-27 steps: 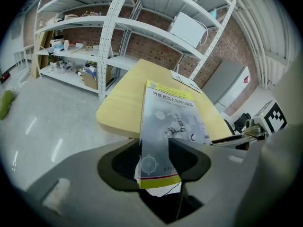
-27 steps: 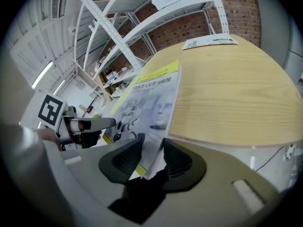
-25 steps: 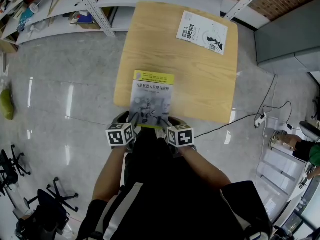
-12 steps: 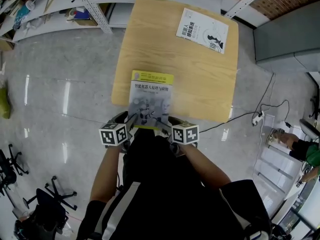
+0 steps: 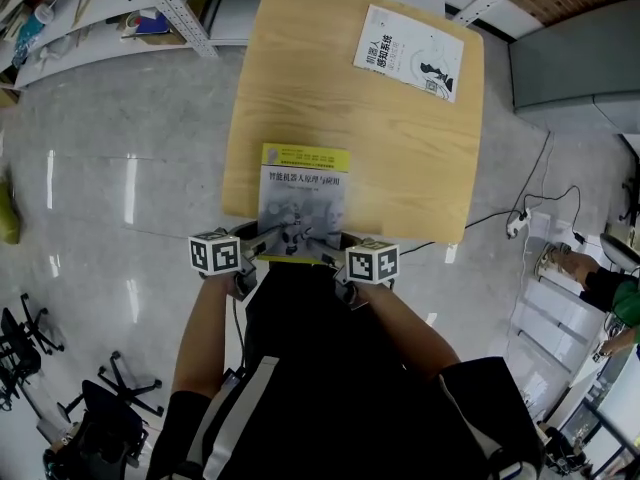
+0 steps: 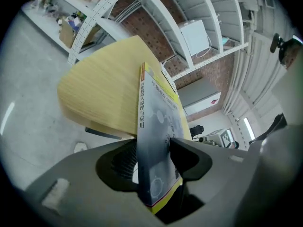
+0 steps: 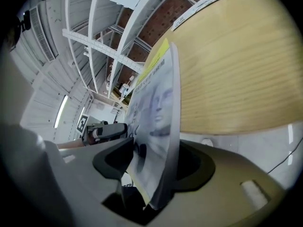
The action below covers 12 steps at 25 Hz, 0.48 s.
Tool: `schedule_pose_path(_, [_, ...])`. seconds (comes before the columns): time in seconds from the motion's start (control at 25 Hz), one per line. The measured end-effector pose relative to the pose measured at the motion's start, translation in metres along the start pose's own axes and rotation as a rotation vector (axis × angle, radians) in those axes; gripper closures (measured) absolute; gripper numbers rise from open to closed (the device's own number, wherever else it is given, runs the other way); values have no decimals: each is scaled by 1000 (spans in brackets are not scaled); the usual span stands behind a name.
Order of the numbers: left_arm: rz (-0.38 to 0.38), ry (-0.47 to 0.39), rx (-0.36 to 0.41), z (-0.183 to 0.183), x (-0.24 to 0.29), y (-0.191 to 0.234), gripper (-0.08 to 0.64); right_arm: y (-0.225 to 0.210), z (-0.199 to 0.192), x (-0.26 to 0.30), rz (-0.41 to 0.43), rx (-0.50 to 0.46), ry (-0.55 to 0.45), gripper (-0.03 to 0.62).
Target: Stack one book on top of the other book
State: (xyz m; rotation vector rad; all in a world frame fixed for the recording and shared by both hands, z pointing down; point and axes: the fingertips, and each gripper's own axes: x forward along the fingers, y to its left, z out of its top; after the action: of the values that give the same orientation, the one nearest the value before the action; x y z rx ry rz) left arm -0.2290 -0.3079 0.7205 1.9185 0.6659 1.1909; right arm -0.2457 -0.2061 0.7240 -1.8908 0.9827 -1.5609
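Tabletop [image 5: 400, 138]: grey book [image 5: 303, 203] in left claw [image 6: 154, 157], loosening, right claw [image 7: 154, 160], tightening

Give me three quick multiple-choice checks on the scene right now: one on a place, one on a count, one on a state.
1. Where does the white book lie?
A. at the far right corner of the table
B. at the near left corner
C. on the floor

2. How many books are on the table?
A. one
B. two
C. three

3. How do the two books lie?
A. stacked
B. apart, each flat and closed
C. one propped open

Answers:
1 A: the white book sits at the far right corner in the head view.
2 B: only it and the yellow-banded book show.
3 B: bare wood separates them, and both covers are shut.
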Motion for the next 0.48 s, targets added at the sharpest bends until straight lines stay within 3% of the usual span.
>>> schedule_pose_path(0.24, [-107,16,-98,-12,16,-4,342,3,-1,2,11,21,0,345])
schedule_pose_path(0.4, [-132,67,-23,-19,24,-18,350,6,2,2,33,25,5,369])
schedule_pose_path(0.48, [-135,47,-25,-19,23,-20,389,11,3,-3,56,13,3,435])
